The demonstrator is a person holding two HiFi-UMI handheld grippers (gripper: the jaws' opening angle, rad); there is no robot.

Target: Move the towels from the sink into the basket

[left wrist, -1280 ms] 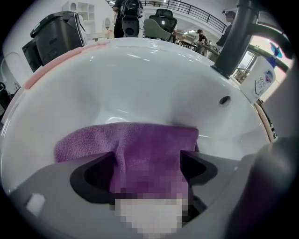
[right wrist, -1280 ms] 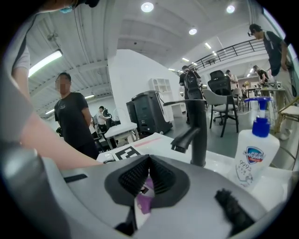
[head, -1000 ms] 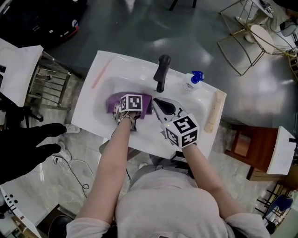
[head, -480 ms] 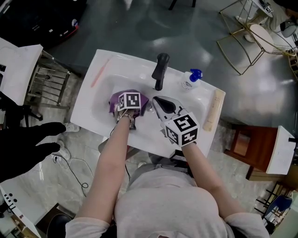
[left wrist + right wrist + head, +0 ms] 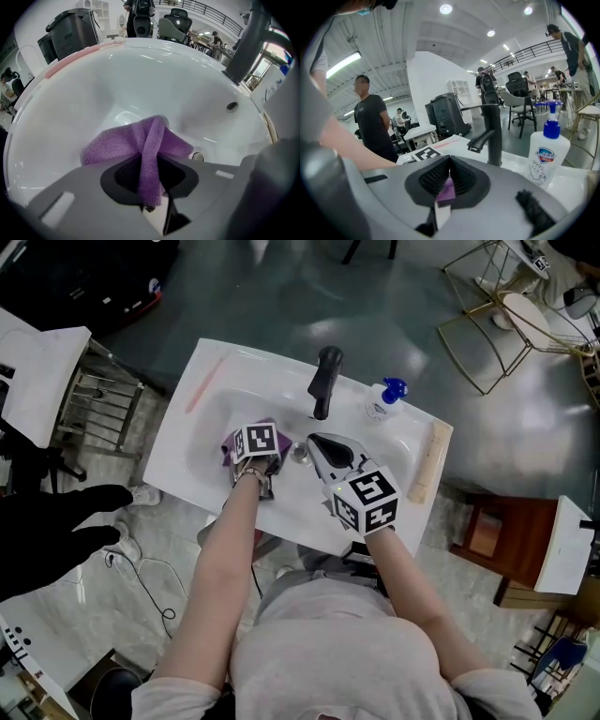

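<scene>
Nearest, the person's two bare forearms reach over the front edge of a white sink, a glossy rectangular slab with a shallow oval bowl. The left hand-held gripper points steeply down into the bowl. Its jaws have just been closing and now pinch a raised fold of the purple towel. The towel is fluffy terry, bunched into a small heap on the bowl's floor, just beside the drain, with one ridge drawn up between the pads. The right hand-held gripper hovers over the bowl's right side with its jaws pressed together, and a sliver of purple shows through the gap behind them.

Past the towel, a small overflow hole sits in the far wall, below a black faucet. On the rim are a pump bottle with a blue top, a pale block along the right edge and a pink strip at the far left.

Beyond lies a shiny grey floor and a gold wire chair. The right gripper view shows an open hall — desks, office chairs and a person in a dark shirt.
</scene>
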